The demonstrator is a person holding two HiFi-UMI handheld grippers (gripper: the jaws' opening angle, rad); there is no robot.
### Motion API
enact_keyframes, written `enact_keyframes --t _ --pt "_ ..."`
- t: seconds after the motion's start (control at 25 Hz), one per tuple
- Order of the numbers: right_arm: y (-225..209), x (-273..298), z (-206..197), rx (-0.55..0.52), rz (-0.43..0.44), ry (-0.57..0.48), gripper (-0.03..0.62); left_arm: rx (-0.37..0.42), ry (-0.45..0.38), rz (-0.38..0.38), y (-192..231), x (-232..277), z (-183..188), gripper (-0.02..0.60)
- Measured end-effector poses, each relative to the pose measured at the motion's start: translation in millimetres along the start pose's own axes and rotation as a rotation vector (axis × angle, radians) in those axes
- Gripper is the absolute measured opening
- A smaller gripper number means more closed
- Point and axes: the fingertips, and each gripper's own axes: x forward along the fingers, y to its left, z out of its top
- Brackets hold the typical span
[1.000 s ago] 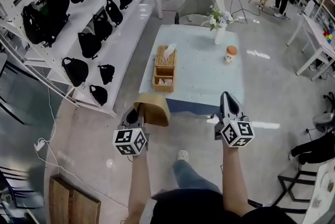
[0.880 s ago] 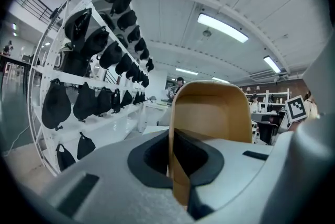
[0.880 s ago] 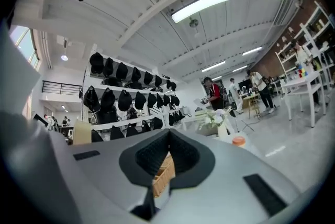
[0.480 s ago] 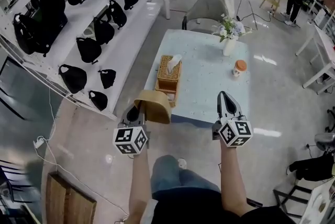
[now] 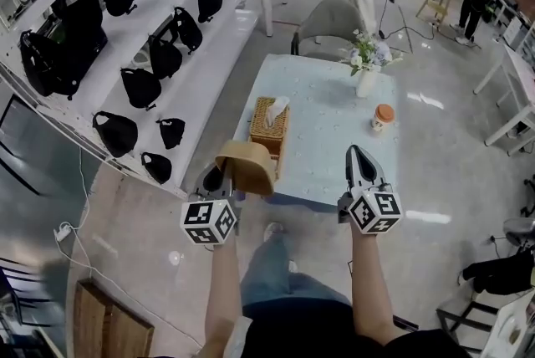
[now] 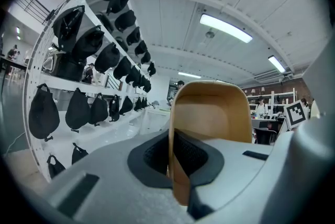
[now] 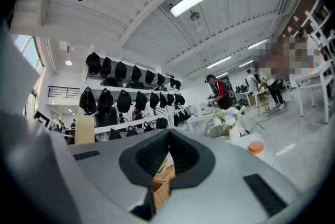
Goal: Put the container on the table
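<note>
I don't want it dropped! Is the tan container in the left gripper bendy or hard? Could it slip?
Probably hard: the container holds its curved shape though the left gripper pinches just one wall. It looks thin and smooth, so likely light, but it might slip or swing in that edge grip.

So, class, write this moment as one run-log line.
left gripper: shut on tan curved wooden container | right gripper: shut, empty | container: airborne, not yet on pale blue table
</note>
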Motion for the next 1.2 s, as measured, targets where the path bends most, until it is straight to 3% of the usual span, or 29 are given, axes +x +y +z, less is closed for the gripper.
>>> enact_keyframes --t 0.48,1.2 --pt "-5 49 2 -0.004 0.009 -0.005 -0.002 -0.028 -0.001 -0.033 7 56 15 0.009" --pt "-34 206 6 -0.014 0.016 0.042 -0.002 -0.059 0.092 -0.114 29 251 36 0.009"
